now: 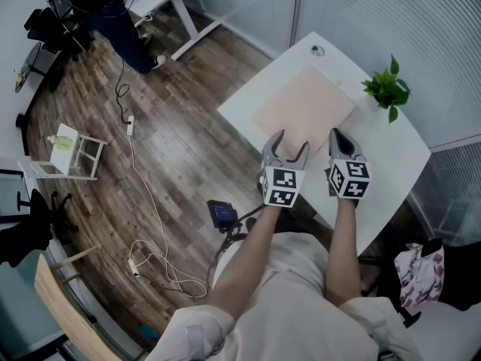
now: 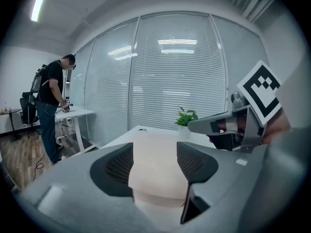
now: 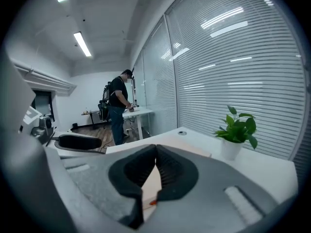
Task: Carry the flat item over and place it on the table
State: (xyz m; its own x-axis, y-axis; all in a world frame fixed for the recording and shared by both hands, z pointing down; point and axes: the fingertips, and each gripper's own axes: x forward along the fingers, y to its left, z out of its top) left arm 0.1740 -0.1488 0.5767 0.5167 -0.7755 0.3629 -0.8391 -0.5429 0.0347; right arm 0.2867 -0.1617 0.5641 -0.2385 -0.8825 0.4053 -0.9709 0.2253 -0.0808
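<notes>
The flat item is a beige board (image 1: 304,104) lying on the white table (image 1: 394,156). My left gripper (image 1: 291,141) hovers over the board's near edge, open, with nothing between its pads; in the left gripper view the board (image 2: 155,176) shows through the wide gap of that gripper (image 2: 155,160). My right gripper (image 1: 337,135) is beside it to the right, over the board's near right edge. Its tips (image 3: 156,152) meet, and the board (image 3: 151,185) shows only beyond and below them. The right gripper (image 2: 194,126) also reaches in at the right of the left gripper view.
A potted plant (image 1: 388,89) stands at the table's far right, behind the board. A person (image 1: 113,13) works at another desk far off to the left. Cables (image 1: 150,224), a small white rack (image 1: 71,153) and a dark device (image 1: 223,213) lie on the wooden floor.
</notes>
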